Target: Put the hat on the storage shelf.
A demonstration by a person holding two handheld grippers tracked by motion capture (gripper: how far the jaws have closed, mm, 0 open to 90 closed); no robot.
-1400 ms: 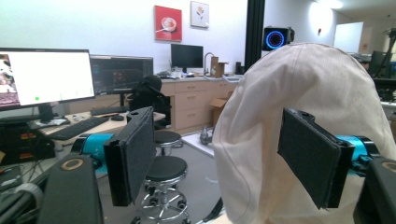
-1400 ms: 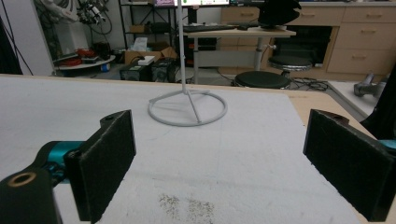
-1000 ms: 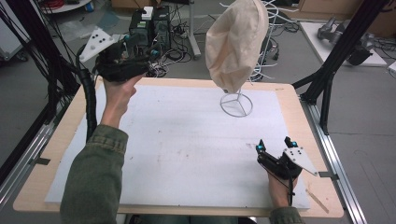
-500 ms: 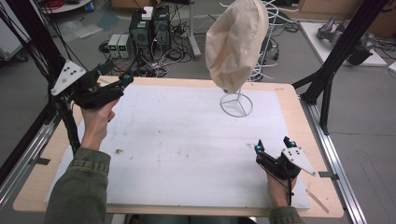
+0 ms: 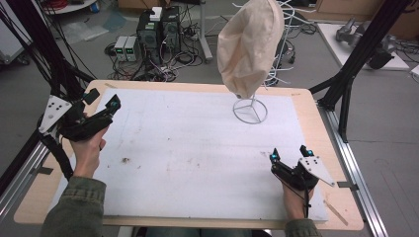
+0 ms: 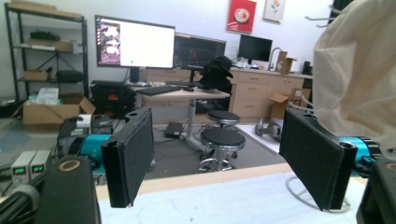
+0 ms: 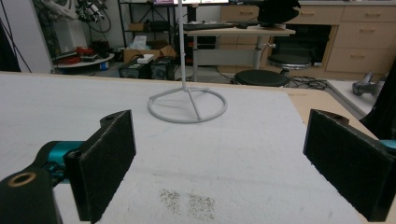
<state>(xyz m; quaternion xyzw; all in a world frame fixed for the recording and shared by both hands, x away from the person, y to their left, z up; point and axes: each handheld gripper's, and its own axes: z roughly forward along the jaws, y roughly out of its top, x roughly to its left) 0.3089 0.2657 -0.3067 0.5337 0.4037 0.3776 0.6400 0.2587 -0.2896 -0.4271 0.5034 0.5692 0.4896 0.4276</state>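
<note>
A: Left gripper (image 5: 101,101)?
B: Held at the table's left edge, above the white mat (image 5: 188,148), jaws spread wide with nothing between them. Aimed across the table toward the far right. In the left gripper view, cream cloth bag (image 6: 355,70) at the right, behind the right-hand jaw.

A: Right gripper (image 5: 289,154)?
B: Low over the mat's near right corner, jaws wide apart, empty. Pointed away from the person, toward the wire stand (image 7: 187,105).

A: Position of the bag?
B: Draped over the top of the stand at the far right of the mat (image 5: 251,47); hangs clear of the surface. Ring base (image 5: 250,110) resting flat on the mat. Well apart from both grippers; nearer the right one.

A: Surface condition?
B: Dark specks (image 7: 187,201) on the mat just ahead of the right gripper. Small brown mark (image 5: 125,160) near the left hand (image 5: 89,150).
</note>
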